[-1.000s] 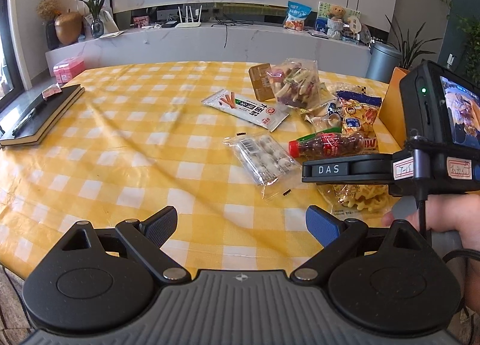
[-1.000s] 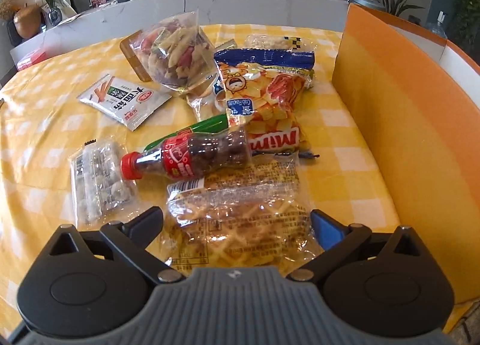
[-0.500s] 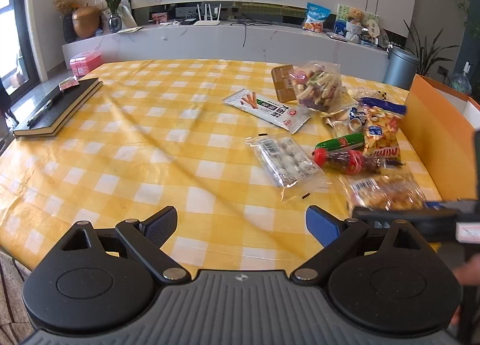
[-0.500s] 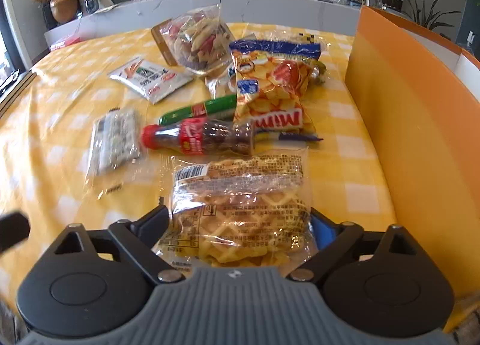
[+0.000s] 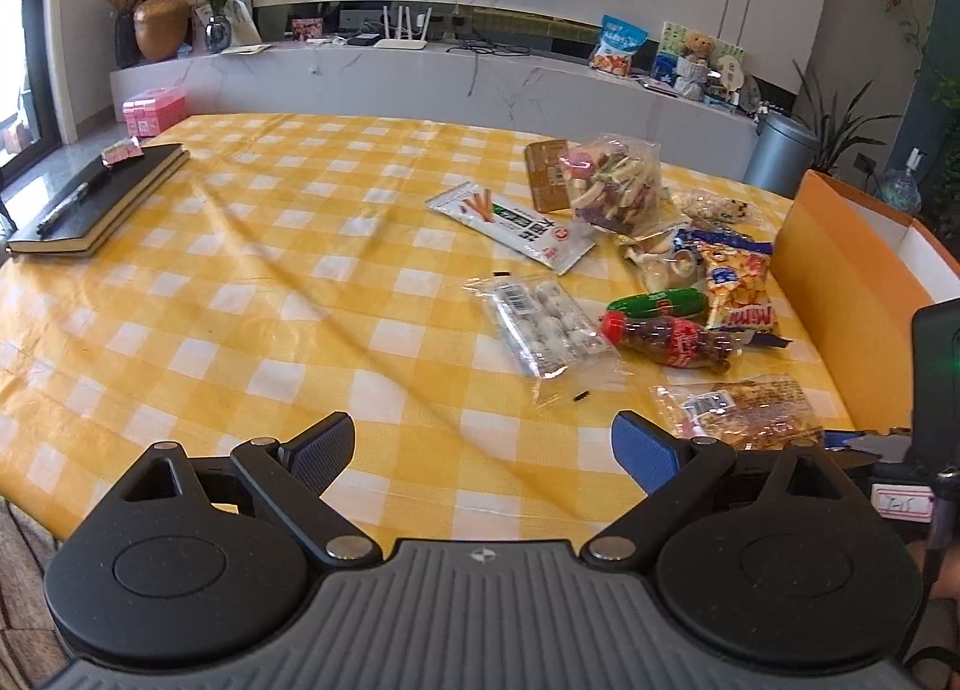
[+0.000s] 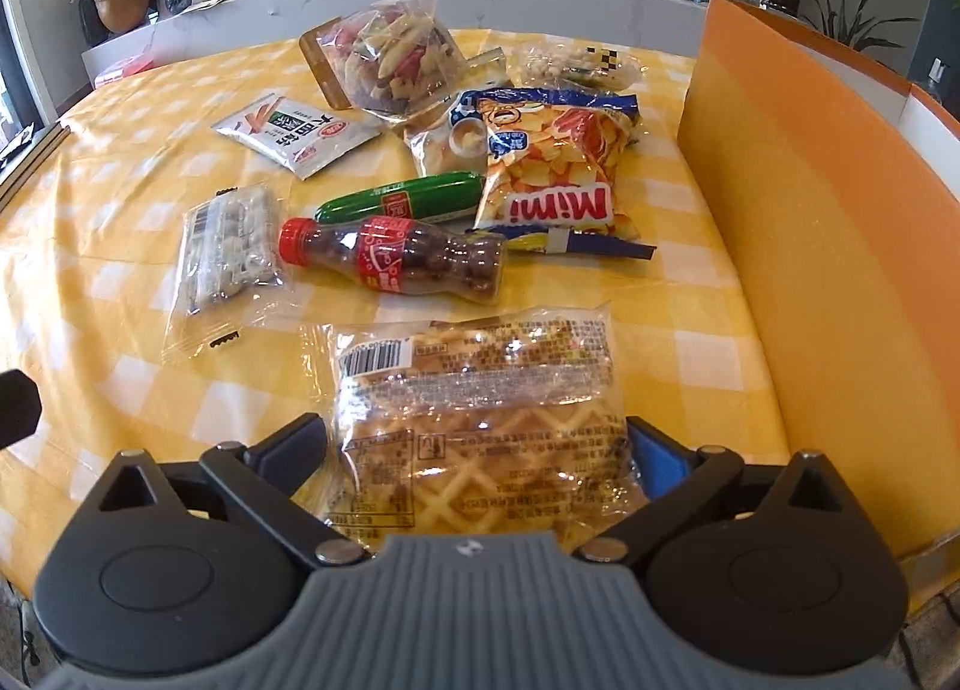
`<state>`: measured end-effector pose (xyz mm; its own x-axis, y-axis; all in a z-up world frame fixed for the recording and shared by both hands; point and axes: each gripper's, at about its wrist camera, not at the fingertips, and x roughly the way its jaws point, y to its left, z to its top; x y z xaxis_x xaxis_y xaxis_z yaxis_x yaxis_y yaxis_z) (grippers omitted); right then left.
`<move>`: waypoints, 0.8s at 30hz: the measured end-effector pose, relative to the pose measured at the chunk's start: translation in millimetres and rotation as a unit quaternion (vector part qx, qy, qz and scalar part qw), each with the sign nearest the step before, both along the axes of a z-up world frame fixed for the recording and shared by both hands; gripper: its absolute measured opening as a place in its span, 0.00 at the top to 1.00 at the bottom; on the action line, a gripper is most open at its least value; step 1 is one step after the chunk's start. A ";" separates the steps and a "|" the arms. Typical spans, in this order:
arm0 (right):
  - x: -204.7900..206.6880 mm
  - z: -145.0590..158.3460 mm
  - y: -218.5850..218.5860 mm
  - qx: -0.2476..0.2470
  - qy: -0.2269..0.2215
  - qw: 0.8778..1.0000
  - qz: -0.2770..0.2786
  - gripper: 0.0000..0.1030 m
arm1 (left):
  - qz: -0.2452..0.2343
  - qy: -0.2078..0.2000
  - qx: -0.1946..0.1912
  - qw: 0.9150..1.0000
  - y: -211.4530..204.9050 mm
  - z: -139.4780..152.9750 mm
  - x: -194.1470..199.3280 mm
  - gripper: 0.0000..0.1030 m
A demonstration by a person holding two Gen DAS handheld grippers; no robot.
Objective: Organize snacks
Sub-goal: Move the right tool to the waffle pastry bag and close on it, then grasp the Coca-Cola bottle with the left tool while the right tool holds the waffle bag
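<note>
Hand-held gripper on my left [image 5: 483, 453] comes first: its jaws are spread wide with nothing between them, hovering over bare yellow-checked counter [image 5: 240, 294]. It takes no part in the current step.

Moving rightward across the counter, the snacks lie in a loose cluster. At about ten o'clock from my right hand-held gripper is a clear packet of pale round sweets [image 6: 231, 252]. At eleven o'clock lies a small cola-shaped bottle of chocolate balls [image 6: 396, 258] on its side, with a green sausage stick [image 6: 402, 198] just behind it. At twelve o'clock, farther off, sits a Mimi crisp bag [image 6: 552, 162].

My right hand-held gripper [image 6: 477, 453] has its jaws opening to their widest, and the near end of a waffle packet [image 6: 480, 420] lies flat on the counter between them. The pads flank the wrapper but do not appear to press it.

At two o'clock stands an orange box [image 6: 810, 246], its wall just right of the snacks.

I judge the step to be picking up the waffle packet. Next I would need to close gently on the soft wrapper, lift it clear, and carry it over the box wall.
</note>
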<state>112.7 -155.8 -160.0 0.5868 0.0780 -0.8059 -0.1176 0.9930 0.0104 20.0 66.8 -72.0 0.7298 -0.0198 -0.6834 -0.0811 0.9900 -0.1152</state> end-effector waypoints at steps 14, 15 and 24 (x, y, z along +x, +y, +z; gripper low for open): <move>-4.2 0.0 -1.9 0.003 -0.006 1.000 0.000 0.04 | -0.057 -0.037 0.011 0.998 -19.4 34.9 0.9 0.00; -4.8 0.3 -2.4 0.004 -0.007 1.000 -0.001 0.05 | -0.064 -0.034 0.015 0.997 -22.1 37.1 3.4 0.00; -8.3 1.6 -8.3 0.015 -0.012 1.000 -0.012 0.06 | -0.151 -0.096 0.090 0.980 -44.5 55.4 31.8 0.00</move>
<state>104.4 -164.1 -158.4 0.6075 0.0880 -0.7894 -0.0949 0.9948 0.0378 51.8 22.3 -16.7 0.8246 -0.1466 -0.5464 0.2246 0.9713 0.0784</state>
